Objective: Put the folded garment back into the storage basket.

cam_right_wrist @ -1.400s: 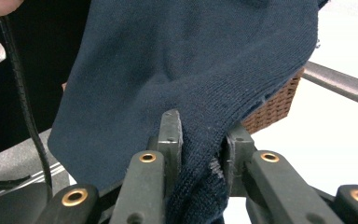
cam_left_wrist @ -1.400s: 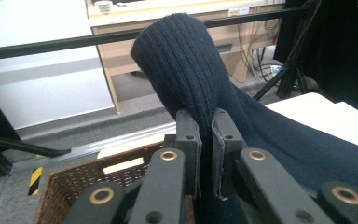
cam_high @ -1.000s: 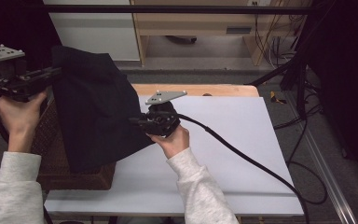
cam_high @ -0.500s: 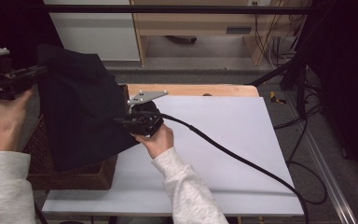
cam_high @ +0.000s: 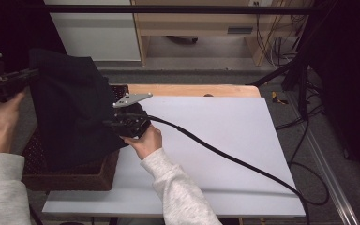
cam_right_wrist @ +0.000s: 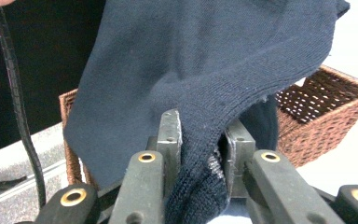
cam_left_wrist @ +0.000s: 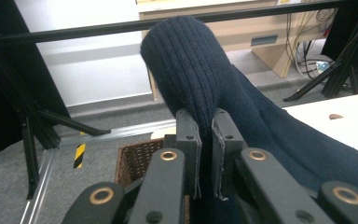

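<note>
High view: both grippers clamp navy sweater (cam_high: 70,108).

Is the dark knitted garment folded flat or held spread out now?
Spread out: the navy garment hangs stretched between the left gripper and right gripper, above the wicker basket.

My left hand (cam_high: 0,115) is raised at the far left, holding the left gripper (cam_high: 26,77) high with its jaws pointing right, pinched together on dark knit fabric (cam_high: 70,117). My right hand (cam_high: 143,140) sits lower, near the middle, and the right gripper (cam_high: 115,124) points left, its jaws clamped on the same fabric.
</note>
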Demonstrator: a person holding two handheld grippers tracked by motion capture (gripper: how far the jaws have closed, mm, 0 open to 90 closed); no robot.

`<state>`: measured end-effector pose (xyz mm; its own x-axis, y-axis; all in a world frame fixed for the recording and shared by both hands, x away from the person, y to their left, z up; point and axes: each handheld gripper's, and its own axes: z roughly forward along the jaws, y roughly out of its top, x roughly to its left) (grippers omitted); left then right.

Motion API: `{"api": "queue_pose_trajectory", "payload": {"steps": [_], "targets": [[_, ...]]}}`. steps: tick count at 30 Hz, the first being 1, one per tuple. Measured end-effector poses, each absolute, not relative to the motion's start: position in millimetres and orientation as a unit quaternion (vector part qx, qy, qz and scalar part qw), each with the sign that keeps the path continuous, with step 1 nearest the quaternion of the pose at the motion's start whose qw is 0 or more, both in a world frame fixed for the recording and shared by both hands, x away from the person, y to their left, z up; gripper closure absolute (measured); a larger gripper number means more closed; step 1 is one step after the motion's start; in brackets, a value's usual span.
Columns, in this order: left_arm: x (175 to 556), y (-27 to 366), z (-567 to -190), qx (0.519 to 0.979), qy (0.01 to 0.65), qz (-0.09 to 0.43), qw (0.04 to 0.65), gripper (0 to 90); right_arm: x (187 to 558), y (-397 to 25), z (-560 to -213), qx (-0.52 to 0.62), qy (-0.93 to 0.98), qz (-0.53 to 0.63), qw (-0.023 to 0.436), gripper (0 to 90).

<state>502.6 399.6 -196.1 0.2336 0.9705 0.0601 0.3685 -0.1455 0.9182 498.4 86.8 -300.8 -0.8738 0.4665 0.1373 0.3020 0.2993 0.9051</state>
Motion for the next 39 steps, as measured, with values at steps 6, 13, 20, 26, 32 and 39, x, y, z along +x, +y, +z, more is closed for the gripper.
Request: {"api": "queue_pose_trajectory", "payload": {"steps": [6, 13, 20, 26, 32, 39], "targets": [[502, 407, -199, 0.665, 0.505, 0.360, 0.415, 83.5, 500, 99, -305, 0.238, 0.808, 0.535, 0.070, 74.0], [499, 417, -200, 0.668, 0.508, 0.363, 0.405, 83.4, 502, 114, -308, 0.233, 0.810, 0.534, 0.066, 74.1], [498, 427, -203, 0.673, 0.511, 0.364, 0.392, 83.4, 500, 132, -317, 0.231, 0.811, 0.534, 0.060, 74.0], [500, 430, -210, 0.680, 0.511, 0.361, 0.383, 83.4, 498, 144, -331, 0.236, 0.809, 0.535, 0.059, 74.0], [507, 430, -222, 0.690, 0.509, 0.353, 0.375, 83.4, 496, 151, -347, 0.243, 0.811, 0.529, 0.058, 74.0], [521, 423, -240, 0.707, 0.500, 0.340, 0.366, 83.4, 492, 157, -363, 0.247, 0.816, 0.519, 0.064, 73.9]]}}
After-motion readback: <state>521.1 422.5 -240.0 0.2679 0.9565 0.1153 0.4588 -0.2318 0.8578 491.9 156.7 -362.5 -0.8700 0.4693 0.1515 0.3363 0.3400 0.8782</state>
